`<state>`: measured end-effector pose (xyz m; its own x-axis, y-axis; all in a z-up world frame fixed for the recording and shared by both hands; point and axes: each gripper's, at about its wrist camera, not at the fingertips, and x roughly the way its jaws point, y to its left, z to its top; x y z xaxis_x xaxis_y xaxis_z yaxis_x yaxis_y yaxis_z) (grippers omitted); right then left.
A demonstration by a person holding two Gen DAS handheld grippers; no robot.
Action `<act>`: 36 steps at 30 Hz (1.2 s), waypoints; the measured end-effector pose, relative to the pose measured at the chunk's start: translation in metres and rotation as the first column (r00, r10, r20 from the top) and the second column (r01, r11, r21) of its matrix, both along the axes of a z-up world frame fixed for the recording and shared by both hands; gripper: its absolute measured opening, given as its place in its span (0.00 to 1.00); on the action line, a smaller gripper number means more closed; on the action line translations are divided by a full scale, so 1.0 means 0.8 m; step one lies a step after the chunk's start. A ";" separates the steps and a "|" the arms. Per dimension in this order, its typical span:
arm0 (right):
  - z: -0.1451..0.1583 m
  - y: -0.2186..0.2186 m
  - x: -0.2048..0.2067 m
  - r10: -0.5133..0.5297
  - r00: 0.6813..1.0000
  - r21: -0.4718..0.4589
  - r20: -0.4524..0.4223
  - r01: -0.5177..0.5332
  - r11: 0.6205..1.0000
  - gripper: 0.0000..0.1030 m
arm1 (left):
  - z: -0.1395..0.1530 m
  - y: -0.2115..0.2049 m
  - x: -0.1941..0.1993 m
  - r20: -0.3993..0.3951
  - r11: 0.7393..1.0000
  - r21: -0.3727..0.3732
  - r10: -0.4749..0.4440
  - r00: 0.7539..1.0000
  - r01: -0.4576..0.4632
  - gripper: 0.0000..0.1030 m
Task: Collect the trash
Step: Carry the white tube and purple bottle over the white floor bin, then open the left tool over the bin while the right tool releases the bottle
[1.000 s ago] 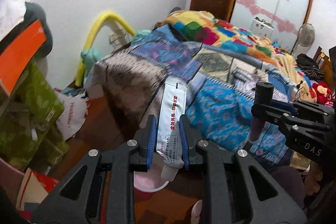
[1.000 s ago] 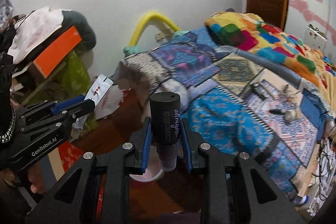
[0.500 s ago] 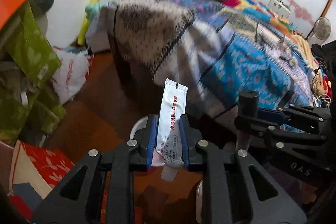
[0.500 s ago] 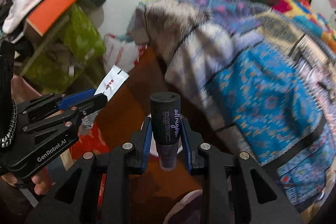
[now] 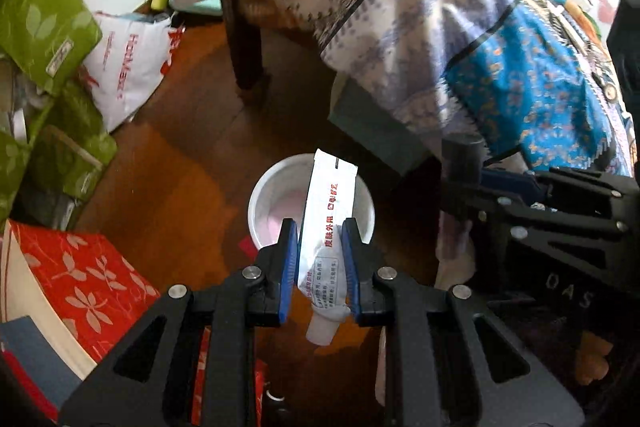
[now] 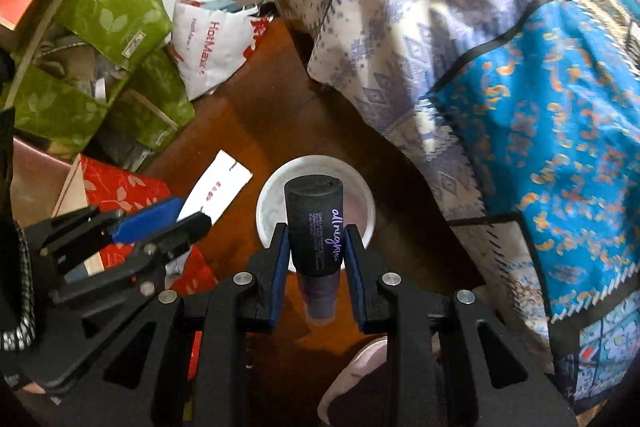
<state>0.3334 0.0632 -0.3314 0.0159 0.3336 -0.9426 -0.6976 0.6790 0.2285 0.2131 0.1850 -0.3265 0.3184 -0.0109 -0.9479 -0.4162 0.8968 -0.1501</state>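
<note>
Below, in the left wrist view, the left hand-held gripper (image 5: 319, 255) clenches a white tube (image 5: 325, 227) between its blue pads, crimped end up, right over a white bin (image 5: 260, 195) on the wooden floor (image 5: 192, 163). Green bags (image 5: 40, 15) pile at left; a quilt (image 5: 500, 47) hangs at right. Next, in the right wrist view, the right hand-held gripper (image 6: 316, 253) grips a dark bottle (image 6: 316, 227), cap forward, over the same bin (image 6: 268, 203), with the tube (image 6: 216, 189) at left.
</note>
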 end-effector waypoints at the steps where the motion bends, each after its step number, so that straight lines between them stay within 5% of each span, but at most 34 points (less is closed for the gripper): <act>1: -0.003 0.004 0.002 0.003 1.000 0.001 -0.007 -0.003 1.000 0.24 | -0.004 0.004 0.001 -0.007 1.000 -0.003 0.008 1.000 -0.008 0.21; 8: -0.018 0.018 0.022 -0.005 0.994 0.008 -0.110 0.006 1.000 0.25 | -0.022 0.026 0.009 -0.035 0.998 -0.031 0.061 0.997 -0.063 0.21; 10: -0.019 0.018 0.025 -0.004 0.993 0.005 -0.116 0.005 1.000 0.32 | -0.026 0.029 0.013 -0.040 0.997 -0.031 0.064 0.997 -0.065 0.21; 20: 0.009 -0.006 0.027 0.008 1.000 -0.010 0.001 -0.008 1.000 0.38 | -0.036 0.034 0.040 -0.044 0.996 -0.065 0.062 0.997 -0.065 0.21; 26: 0.023 -0.018 0.023 0.011 0.999 -0.015 0.043 -0.011 1.000 0.38 | -0.037 0.031 0.053 -0.072 0.996 -0.056 0.069 0.995 -0.073 0.32; 36: 0.054 -0.036 0.010 -0.001 0.996 0.019 0.090 -0.001 1.000 0.38 | 0.015 0.003 0.029 -0.008 1.000 0.002 0.022 1.000 -0.022 0.33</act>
